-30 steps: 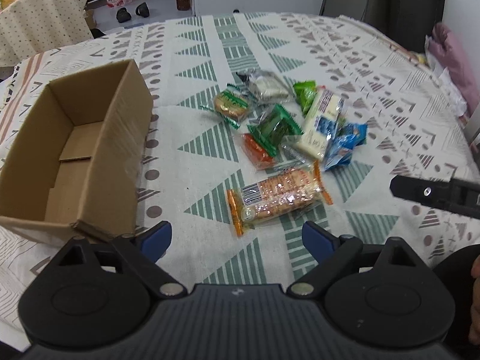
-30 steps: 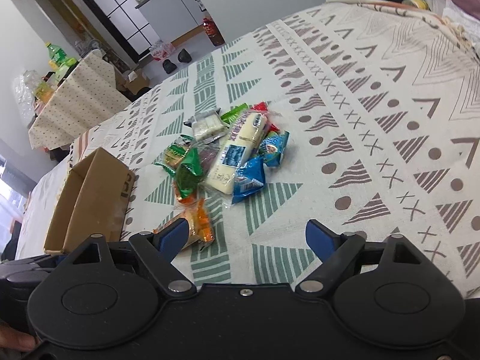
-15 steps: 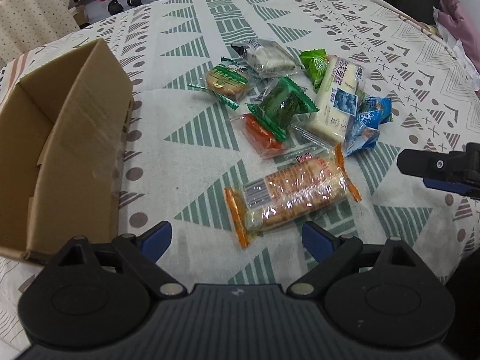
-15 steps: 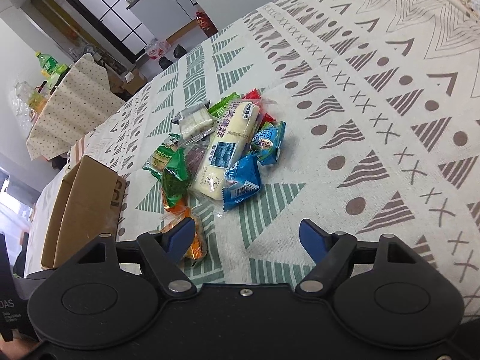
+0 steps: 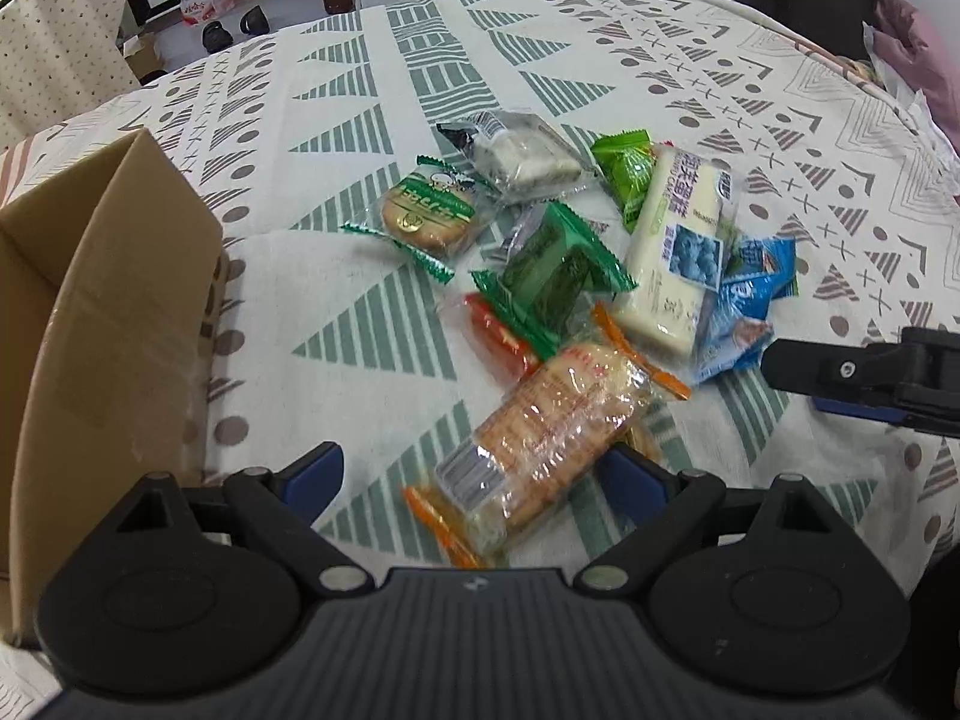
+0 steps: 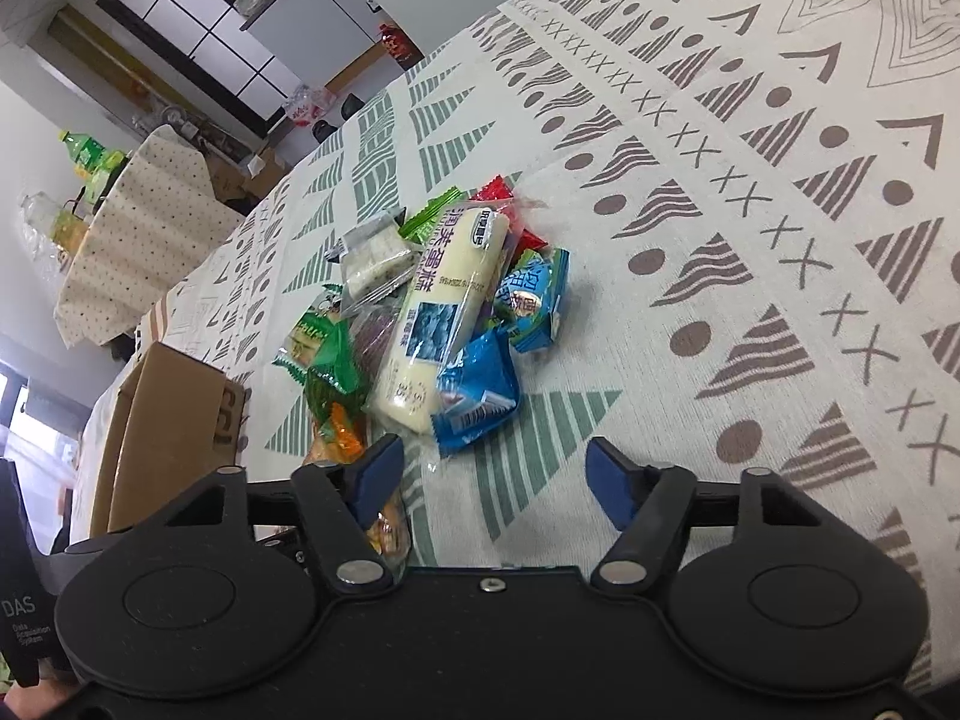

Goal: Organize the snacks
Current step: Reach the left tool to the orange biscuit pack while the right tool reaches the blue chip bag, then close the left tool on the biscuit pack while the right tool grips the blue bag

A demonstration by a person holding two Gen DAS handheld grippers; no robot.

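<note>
While both tongs stand spread wide and hold nothing, the left gripper [image 5: 474, 471] hangs low over the patterned tablecloth [image 5: 372, 324] with the cracker pack [image 5: 546, 438] lying between its blue fingertips [image 5: 315, 468]. Just beyond that pack sits the snack pile: a dark green packet [image 5: 555, 276], a long white cake bar [image 5: 675, 252], blue packets [image 5: 744, 312], a round biscuit [image 5: 426, 216] and a clear-wrapped pastry [image 5: 519, 153]. An open cardboard box [image 5: 114, 324] stands at the cloth's left side, apart from the pile. From the right side, the right gripper [image 6: 489, 474] points at the blue packets' near end.
</note>
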